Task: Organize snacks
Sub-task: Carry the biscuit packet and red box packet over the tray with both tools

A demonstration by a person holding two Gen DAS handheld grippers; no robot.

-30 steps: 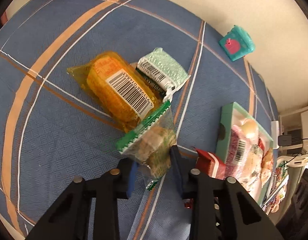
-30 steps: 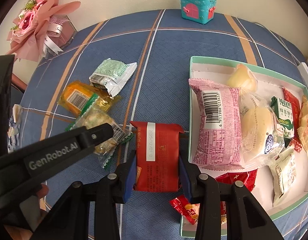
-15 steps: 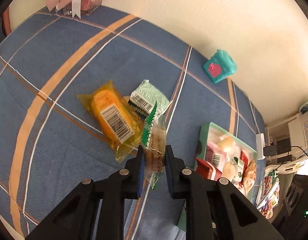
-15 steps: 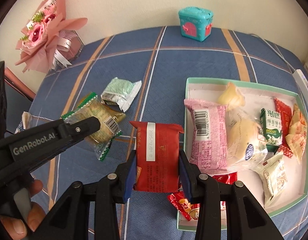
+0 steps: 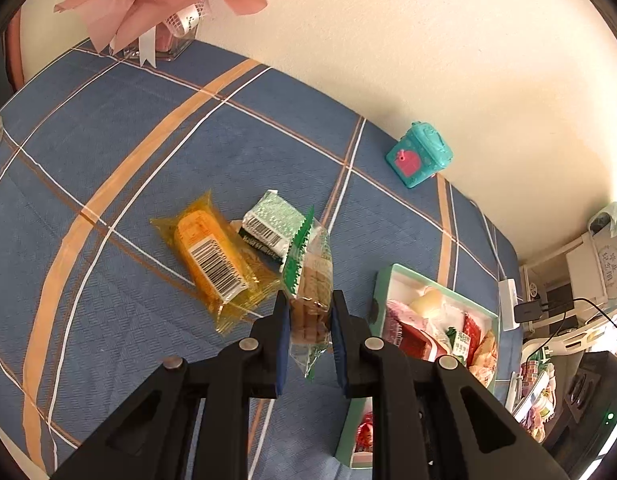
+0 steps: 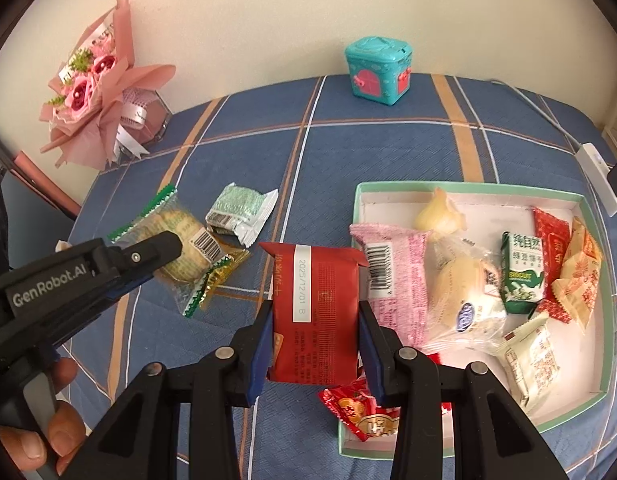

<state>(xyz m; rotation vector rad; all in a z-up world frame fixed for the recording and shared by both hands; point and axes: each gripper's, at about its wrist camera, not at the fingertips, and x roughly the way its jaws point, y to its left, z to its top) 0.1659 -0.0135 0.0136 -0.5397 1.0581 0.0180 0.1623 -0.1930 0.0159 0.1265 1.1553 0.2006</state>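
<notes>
The right hand-held gripper [image 6: 314,330], clamped on the red packet [image 6: 314,312] held upright, sits just beside the tray [image 6: 460,189] on the tabletop's right, nearer than the left hand-held gripper [image 5: 307,322] clamped on the green-edged biscuit pack [image 5: 310,276].

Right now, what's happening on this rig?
A person is sorting snacks into the green tray. The left gripper is shut on a clear green-edged biscuit pack; the right gripper is shut on a red packet. An orange pack and a green-white pack lie on the blue cloth.
</notes>
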